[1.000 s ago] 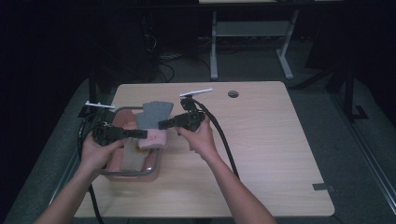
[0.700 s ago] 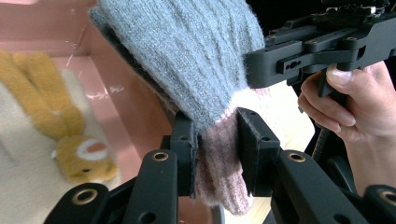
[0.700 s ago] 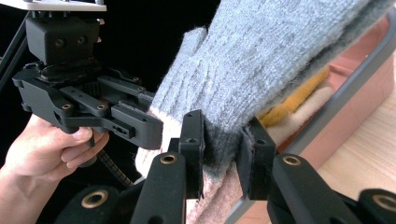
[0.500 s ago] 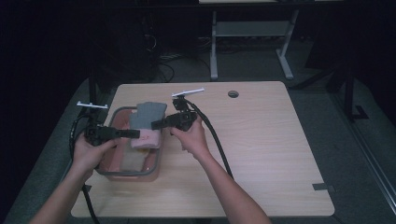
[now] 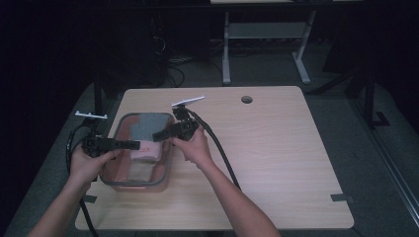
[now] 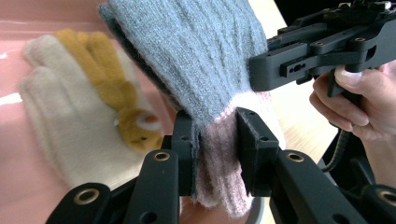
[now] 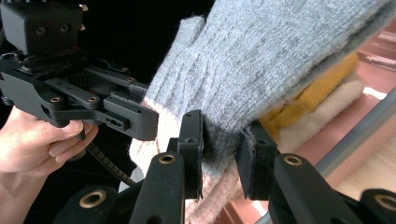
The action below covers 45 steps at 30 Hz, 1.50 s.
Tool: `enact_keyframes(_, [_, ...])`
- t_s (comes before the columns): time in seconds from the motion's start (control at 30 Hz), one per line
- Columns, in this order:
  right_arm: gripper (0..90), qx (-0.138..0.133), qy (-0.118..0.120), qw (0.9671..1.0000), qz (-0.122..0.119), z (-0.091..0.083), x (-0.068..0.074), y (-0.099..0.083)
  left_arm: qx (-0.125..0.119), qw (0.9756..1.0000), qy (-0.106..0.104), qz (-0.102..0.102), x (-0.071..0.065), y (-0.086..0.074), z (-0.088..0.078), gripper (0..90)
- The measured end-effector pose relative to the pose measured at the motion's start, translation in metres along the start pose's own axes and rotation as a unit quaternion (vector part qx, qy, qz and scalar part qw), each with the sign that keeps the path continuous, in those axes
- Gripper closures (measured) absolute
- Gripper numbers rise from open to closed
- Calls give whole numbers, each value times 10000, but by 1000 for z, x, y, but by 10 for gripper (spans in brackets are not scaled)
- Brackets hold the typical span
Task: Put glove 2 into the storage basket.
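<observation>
A grey knitted glove [image 5: 148, 126] with a pink cuff [image 5: 145, 153] hangs over a pink bin [image 5: 114, 182] with a grey rim, at the table's left. My left gripper [image 5: 137, 144] comes in from the left and is shut on the pink cuff [image 6: 219, 186]. My right gripper [image 5: 155, 136] comes in from the right and is shut on the same glove [image 7: 280, 56] where grey meets pink. The two sets of jaws sit close together on the cuff. Under the grey glove, a cream glove with yellow-orange parts [image 6: 60, 116] lies in the bin.
A round cable hole [image 5: 246, 99] is in the table's far edge. The right gripper's black cable [image 5: 222, 158] trails across the wood toward the person. Light wooden tabletop [image 5: 286, 158] stretches right of the bin. A grey desk frame [image 5: 267, 34] stands on the dark floor behind.
Both hands have shifted left and slightly down, carrying the grey glove further over the bin. Both grippers have kept their hold on the cuff.
</observation>
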State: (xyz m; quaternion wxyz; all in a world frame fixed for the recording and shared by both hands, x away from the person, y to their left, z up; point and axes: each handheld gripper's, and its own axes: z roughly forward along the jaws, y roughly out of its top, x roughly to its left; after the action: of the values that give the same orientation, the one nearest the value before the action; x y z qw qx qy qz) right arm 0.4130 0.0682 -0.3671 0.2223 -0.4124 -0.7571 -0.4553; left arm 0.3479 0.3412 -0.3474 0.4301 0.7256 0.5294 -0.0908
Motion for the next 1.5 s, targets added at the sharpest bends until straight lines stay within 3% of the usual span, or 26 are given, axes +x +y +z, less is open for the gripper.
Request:
enact_keyframes(0.43, [709, 210, -85, 9997, -8, 16, -3, 0, 89, 9998, 91, -132, 11, -6, 0, 704])
enact_keyframes(0.63, [722, 263, -297, 9992, -87, 12, -4, 0, 114, 9993, 292, -200, 20, -9, -2, 704])
enact_keyframes(0.9, [717, 229, -373, 9989, -143, 4, -3, 1, 503, 9957, 651, -428, 37, -18, 15, 700])
enact_keyframes(1.0, [713, 230, -404, 9988, -177, 2, -3, 0, 527, 9953, 695, -415, 38, -19, 15, 688])
enact_keyframes(1.13, [708, 213, -413, 9988, -185, -1, -2, 0, 593, 9934, 920, -341, 38, -19, 15, 670])
enact_keyframes(1.5, [684, 162, -509, 9985, -152, -12, -7, -2, 589, 9925, 1029, -305, 40, -17, 12, 547])
